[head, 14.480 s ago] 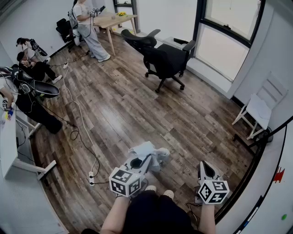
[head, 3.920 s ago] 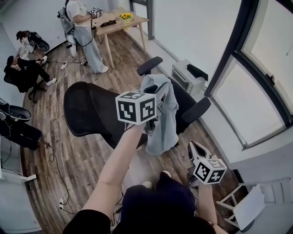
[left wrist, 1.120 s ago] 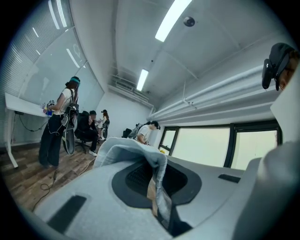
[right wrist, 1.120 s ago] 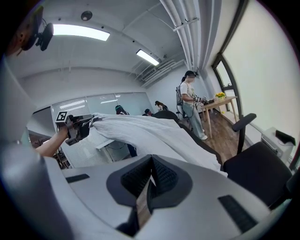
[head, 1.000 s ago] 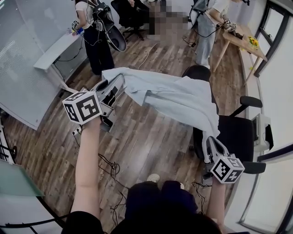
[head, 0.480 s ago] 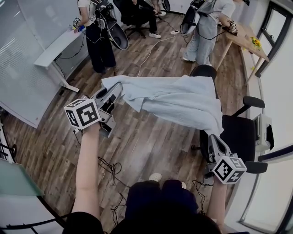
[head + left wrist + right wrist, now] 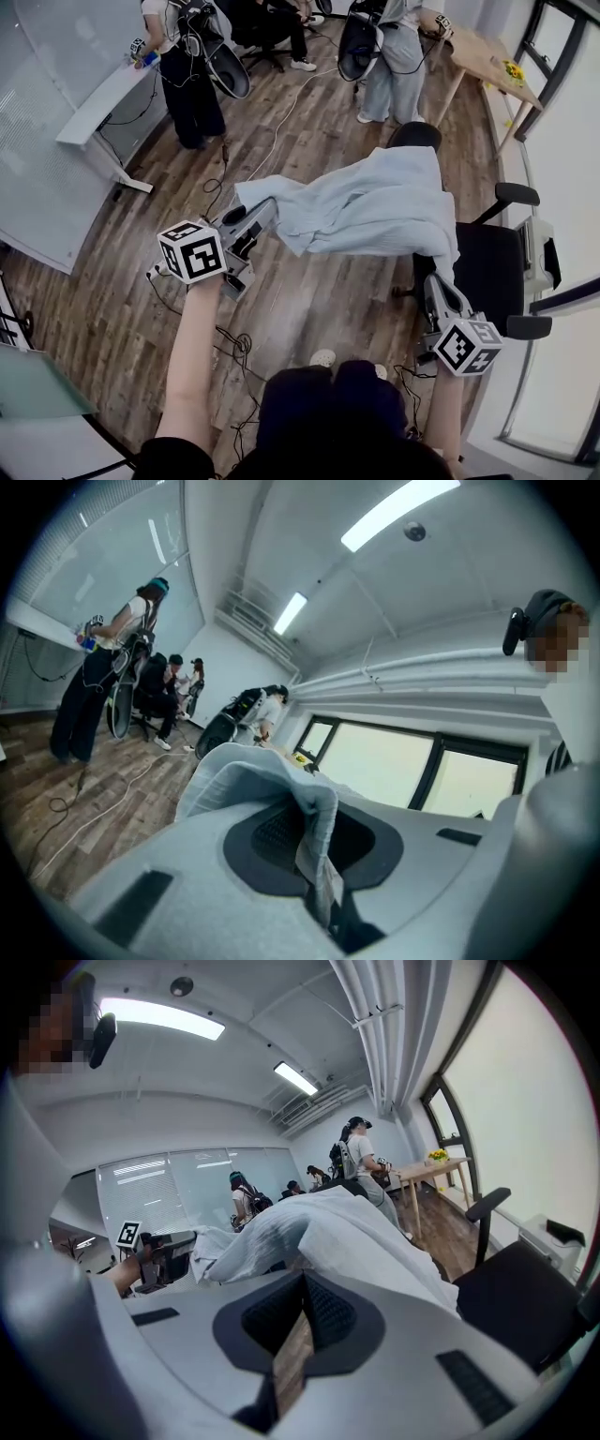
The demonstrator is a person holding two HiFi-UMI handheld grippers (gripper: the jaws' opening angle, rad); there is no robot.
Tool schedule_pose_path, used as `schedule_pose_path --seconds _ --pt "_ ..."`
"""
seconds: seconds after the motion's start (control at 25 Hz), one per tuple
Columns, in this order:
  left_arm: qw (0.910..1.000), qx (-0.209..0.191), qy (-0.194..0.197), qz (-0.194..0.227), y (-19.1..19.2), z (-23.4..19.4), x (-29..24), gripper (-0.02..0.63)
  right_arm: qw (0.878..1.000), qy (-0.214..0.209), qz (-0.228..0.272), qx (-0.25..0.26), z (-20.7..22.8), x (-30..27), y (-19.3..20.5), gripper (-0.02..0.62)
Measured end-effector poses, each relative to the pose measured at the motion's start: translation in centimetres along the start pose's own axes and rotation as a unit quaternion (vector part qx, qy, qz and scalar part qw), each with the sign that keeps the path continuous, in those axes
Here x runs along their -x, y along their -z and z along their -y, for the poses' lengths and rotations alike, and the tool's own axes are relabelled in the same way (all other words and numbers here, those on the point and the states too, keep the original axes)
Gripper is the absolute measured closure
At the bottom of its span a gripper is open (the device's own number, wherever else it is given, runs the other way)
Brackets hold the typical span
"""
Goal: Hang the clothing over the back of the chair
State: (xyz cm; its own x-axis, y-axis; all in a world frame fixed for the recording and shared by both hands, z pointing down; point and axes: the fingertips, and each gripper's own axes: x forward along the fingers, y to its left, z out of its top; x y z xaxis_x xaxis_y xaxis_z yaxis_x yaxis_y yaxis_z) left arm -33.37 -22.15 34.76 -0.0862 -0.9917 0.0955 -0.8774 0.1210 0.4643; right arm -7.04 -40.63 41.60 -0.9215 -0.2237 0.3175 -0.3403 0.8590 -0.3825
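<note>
A light blue garment (image 7: 375, 202) lies spread over the back of a black office chair (image 7: 487, 267), whose headrest (image 7: 415, 136) shows above the cloth. My left gripper (image 7: 265, 212) is shut on the garment's left edge and holds it out to the left of the chair. In the left gripper view the cloth (image 7: 248, 775) is pinched between the jaws of the left gripper (image 7: 317, 850). My right gripper (image 7: 434, 284) hangs low beside the chair seat, shut, with nothing in it. The right gripper view shows the draped garment (image 7: 328, 1232) and the chair seat (image 7: 520, 1307).
Several people stand or sit at the far end, one (image 7: 389, 56) close behind the chair. A wooden table (image 7: 483, 56) with yellow flowers stands far right, a white desk (image 7: 94, 103) at left. Cables (image 7: 272, 141) run over the wood floor. The chair's armrest (image 7: 516, 194) juts right.
My left gripper has sunk and come nearer the chair with the garment's edge, so the cloth now sags lower over the chair back. The right gripper has hardly moved.
</note>
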Motion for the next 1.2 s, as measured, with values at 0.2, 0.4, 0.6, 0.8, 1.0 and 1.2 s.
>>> schedule_pose_path --seconds 0.2,0.4,0.6,0.8,1.0,1.2 --pt "0.9977 0.009 0.056 -0.037 4.8 1.3 -1.0 0.586 1.000 0.009 -0.008 -0.004 -0.7 0.2 1.8 0.595" --pt "0.9917 0.018 0.093 -0.087 10.5 2.5 -1.1 0.585 1.000 0.014 -0.022 -0.008 -1.4 0.1 4.1 0.595" --pt "0.9871 0.061 0.075 -0.128 15.9 1.5 -1.0 0.585 0.999 0.016 -0.037 -0.010 -2.3 0.0 6.1 0.595" --pt "0.9859 0.095 0.022 -0.136 19.8 -0.4 -1.9 0.584 0.998 0.026 -0.053 -0.005 -2.6 0.5 8.0 0.595" --pt "0.9866 0.118 -0.036 -0.106 21.5 -2.3 -2.2 0.571 0.997 0.030 -0.068 0.000 -2.8 0.6 9.6 0.595" --pt "0.9841 0.157 -0.050 -0.068 21.8 -2.5 -1.7 0.558 0.996 0.033 -0.080 -0.006 -2.5 0.5 10.7 0.595"
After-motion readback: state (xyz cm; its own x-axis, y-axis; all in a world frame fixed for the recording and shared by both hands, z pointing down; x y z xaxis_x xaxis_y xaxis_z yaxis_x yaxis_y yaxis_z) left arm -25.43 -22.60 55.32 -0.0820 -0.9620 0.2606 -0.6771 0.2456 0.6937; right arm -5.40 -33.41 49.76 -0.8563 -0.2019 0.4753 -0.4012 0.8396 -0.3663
